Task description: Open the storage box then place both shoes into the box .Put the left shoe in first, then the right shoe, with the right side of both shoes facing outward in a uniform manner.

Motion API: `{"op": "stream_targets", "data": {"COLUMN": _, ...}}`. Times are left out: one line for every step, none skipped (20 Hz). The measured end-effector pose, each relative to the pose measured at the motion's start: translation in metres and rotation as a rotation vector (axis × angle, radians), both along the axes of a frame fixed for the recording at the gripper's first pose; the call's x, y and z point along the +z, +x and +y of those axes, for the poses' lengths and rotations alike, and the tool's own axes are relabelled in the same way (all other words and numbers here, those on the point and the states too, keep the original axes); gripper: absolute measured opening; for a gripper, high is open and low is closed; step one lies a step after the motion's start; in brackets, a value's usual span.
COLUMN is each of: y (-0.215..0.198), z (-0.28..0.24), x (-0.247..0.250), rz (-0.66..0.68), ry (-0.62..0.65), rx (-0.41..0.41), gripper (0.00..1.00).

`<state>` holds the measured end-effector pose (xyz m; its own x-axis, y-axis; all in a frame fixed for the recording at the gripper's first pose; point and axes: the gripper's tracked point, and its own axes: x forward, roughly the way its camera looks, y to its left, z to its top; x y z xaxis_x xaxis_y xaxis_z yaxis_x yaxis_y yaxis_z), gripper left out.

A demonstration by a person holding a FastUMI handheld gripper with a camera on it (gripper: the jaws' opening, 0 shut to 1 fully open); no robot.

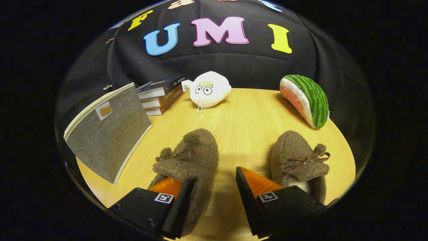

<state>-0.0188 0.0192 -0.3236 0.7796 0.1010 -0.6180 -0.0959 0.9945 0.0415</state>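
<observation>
Fuzzy left shoe [190,157] between open gripper [215,184] jaws

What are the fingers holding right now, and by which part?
Nothing. The gripper is open; its fingers straddle the inner side of the left-hand slipper without pressing on it, bare table between them.

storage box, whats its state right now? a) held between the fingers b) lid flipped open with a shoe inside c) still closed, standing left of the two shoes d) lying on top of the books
c: the grey storage box stands closed beside the books, left of both shoes, which lie on the table; the open gripper holds nothing.
</observation>
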Motion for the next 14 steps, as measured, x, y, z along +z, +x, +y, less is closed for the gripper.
{"op": "stream_targets", "data": {"y": 0.002, "z": 0.004, "x": 0.0, "rz": -0.01, "ry": 0.018, "rx": -0.004, "gripper": 0.67}}
{"op": "stream_targets", "data": {"y": 0.002, "z": 0.009, "x": -0.001, "rz": -0.014, "ry": 0.036, "rx": -0.005, "gripper": 0.58}}
{"op": "stream_targets", "data": {"y": 0.003, "z": 0.013, "x": -0.003, "rz": -0.009, "ry": 0.038, "rx": -0.01, "gripper": 0.48}}
{"op": "stream_targets", "data": {"y": 0.004, "z": 0.012, "x": -0.002, "rz": -0.021, "ry": 0.019, "rx": -0.005, "gripper": 0.38}}
{"op": "stream_targets", "data": {"y": 0.005, "z": 0.012, "x": -0.002, "rz": -0.03, "ry": -0.01, "rx": 0.013, "gripper": 0.33}}
{"op": "stream_targets", "data": {"y": 0.005, "z": 0.009, "x": -0.002, "rz": -0.041, "ry": -0.032, "rx": -0.001, "gripper": 0.25}}
{"op": "stream_targets", "data": {"y": 0.008, "z": 0.01, "x": -0.002, "rz": -0.052, "ry": -0.044, "rx": -0.006, "gripper": 0.17}}
{"op": "stream_targets", "data": {"y": 0.007, "z": 0.012, "x": 0.0, "rz": -0.063, "ry": -0.07, "rx": 0.01, "gripper": 0.13}}
{"op": "stream_targets", "data": {"y": 0.008, "z": 0.012, "x": -0.001, "rz": -0.068, "ry": -0.094, "rx": 0.023, "gripper": 0.11}}
{"op": "stream_targets", "data": {"y": 0.008, "z": 0.011, "x": -0.002, "rz": -0.065, "ry": -0.114, "rx": 0.027, "gripper": 0.08}}
{"op": "stream_targets", "data": {"y": 0.008, "z": 0.012, "x": 0.0, "rz": -0.068, "ry": -0.13, "rx": 0.033, "gripper": 0.06}}
{"op": "stream_targets", "data": {"y": 0.007, "z": 0.013, "x": 0.0, "rz": -0.064, "ry": -0.144, "rx": 0.038, "gripper": 0.06}}
{"op": "stream_targets", "data": {"y": 0.009, "z": 0.015, "x": 0.004, "rz": -0.071, "ry": -0.14, "rx": 0.034, "gripper": 0.06}}
{"op": "stream_targets", "data": {"y": 0.009, "z": 0.018, "x": 0.007, "rz": -0.073, "ry": -0.129, "rx": 0.029, "gripper": 0.07}}
